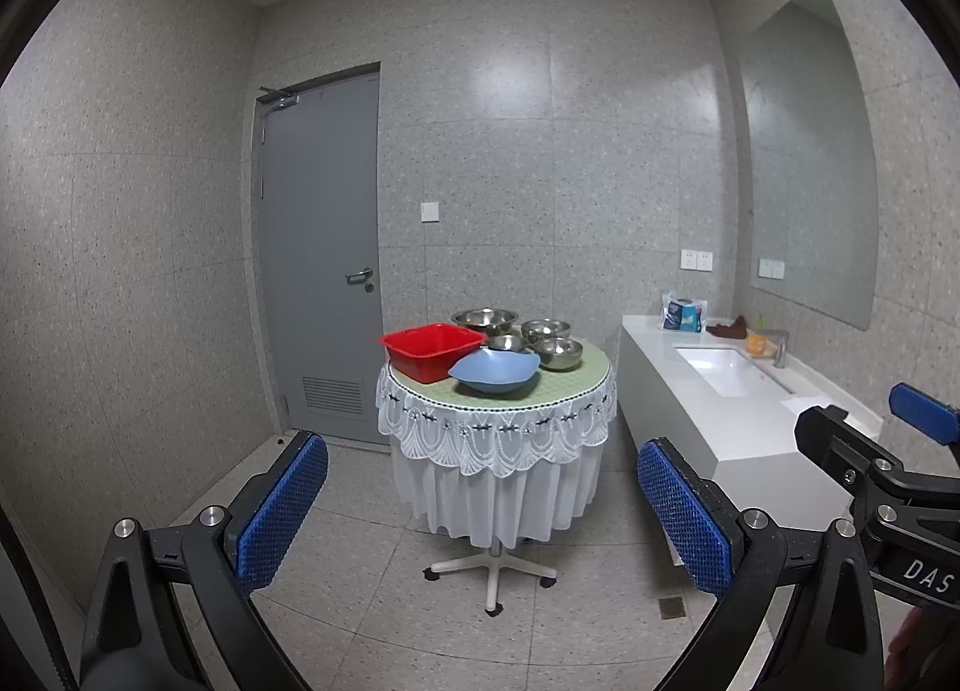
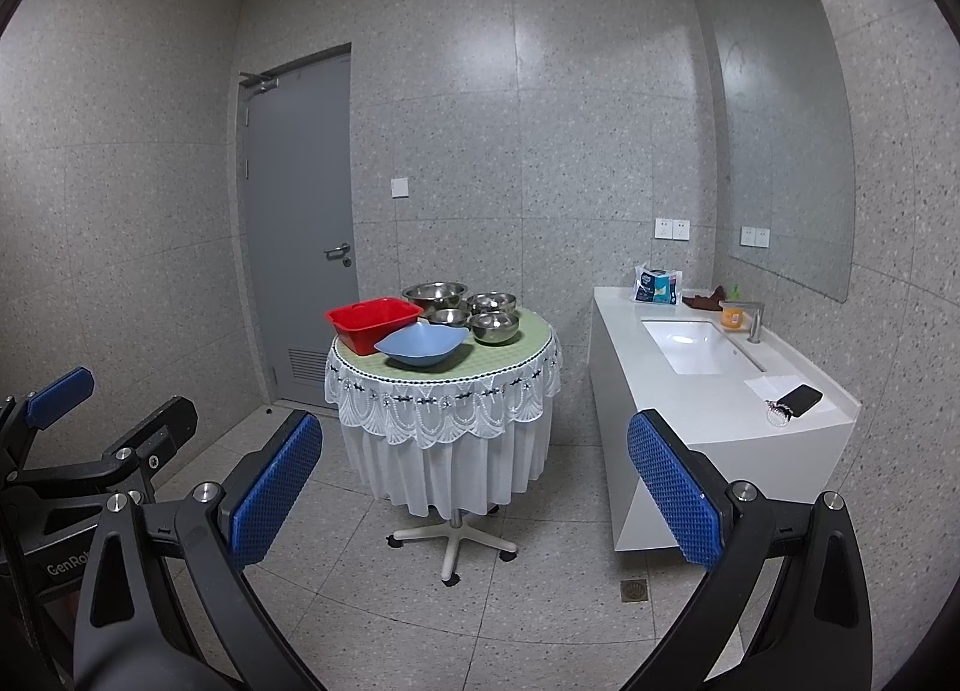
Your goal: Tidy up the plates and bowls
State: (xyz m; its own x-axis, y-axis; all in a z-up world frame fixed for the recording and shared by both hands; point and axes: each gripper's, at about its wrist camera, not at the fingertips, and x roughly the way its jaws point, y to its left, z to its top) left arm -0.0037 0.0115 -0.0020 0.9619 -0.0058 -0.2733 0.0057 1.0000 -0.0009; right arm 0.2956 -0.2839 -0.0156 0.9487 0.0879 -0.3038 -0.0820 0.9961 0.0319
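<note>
Left wrist view: the left gripper [image 1: 480,511] is spread wide with nothing in it, well back from the round table [image 1: 576,376]. On top sit a red tub [image 1: 432,351], a blue bowl [image 1: 493,370] just beside it, and four steel bowls [image 1: 552,343] behind.

Right wrist view: the right gripper [image 2: 471,487] is wide open too, empty. Same table, with a sink counter [image 2: 708,391] to its right.

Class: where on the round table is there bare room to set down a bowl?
Free: the green tabletop along the right front edge, beside the steel bowls. Crowded: the left and back, where red basin, blue dish and bowls cluster.
</note>
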